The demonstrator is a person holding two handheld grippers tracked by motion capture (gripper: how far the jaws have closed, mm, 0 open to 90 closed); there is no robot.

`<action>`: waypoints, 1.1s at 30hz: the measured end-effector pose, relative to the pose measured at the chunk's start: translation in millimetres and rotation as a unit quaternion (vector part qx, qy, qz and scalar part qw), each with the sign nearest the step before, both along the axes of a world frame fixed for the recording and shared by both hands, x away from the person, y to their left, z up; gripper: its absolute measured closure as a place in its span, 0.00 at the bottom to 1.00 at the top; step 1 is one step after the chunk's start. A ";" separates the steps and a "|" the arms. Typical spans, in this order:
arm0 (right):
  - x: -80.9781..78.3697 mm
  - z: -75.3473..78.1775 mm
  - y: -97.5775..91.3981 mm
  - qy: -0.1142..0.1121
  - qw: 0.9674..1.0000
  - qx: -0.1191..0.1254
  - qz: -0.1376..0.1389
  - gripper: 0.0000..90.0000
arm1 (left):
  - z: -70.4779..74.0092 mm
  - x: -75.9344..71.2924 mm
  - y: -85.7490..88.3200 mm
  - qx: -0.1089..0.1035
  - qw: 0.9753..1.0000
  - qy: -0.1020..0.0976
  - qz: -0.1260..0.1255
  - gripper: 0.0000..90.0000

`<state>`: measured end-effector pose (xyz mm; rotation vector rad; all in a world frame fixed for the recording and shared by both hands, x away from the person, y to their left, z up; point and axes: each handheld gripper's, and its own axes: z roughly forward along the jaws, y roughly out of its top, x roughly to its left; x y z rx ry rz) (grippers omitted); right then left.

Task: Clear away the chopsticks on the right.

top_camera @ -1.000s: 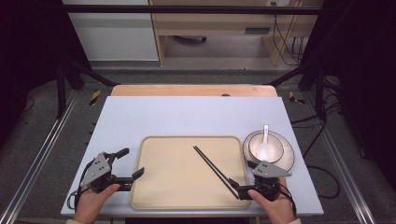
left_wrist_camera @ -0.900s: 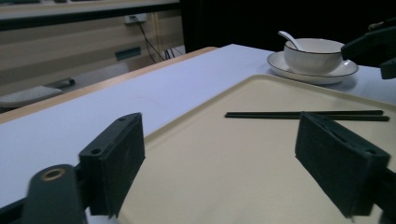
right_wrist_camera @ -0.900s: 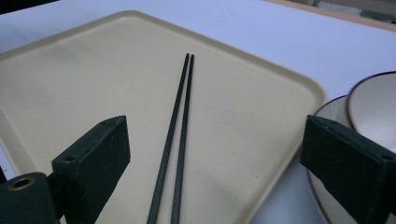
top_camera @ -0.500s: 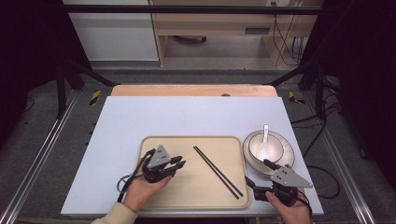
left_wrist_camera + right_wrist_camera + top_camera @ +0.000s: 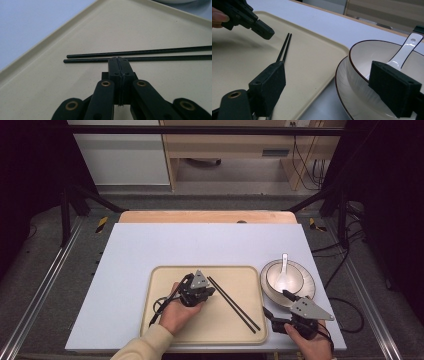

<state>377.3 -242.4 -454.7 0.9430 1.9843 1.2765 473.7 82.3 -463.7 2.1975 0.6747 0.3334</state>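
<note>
Just beyond left gripper [image 5: 117,60] tips lie chopsticks [image 5: 150,55].

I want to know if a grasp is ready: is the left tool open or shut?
Shut. The left tool has just closed; its jaws meet with nothing between them, just short of the chopsticks on the tray.

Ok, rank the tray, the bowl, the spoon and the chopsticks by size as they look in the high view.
Largest to smallest:
1. tray
2. bowl
3. chopsticks, longer than the bowl is wide, but very thin
4. spoon
</note>
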 end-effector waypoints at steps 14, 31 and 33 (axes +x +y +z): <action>0.5 -1.3 0.2 0.009 1.000 0.000 0.001 0.17 | -10.9 19.3 -19.1 0.038 0.999 0.007 0.001 1.00; 2.2 -4.0 -2.3 0.021 1.000 0.003 -0.007 0.18 | -12.6 45.4 -63.9 0.028 0.999 0.004 -0.025 1.00; 1.9 -4.0 -2.9 0.022 1.000 0.002 -0.007 0.18 | -13.0 46.4 -68.8 0.027 0.999 0.004 -0.029 1.00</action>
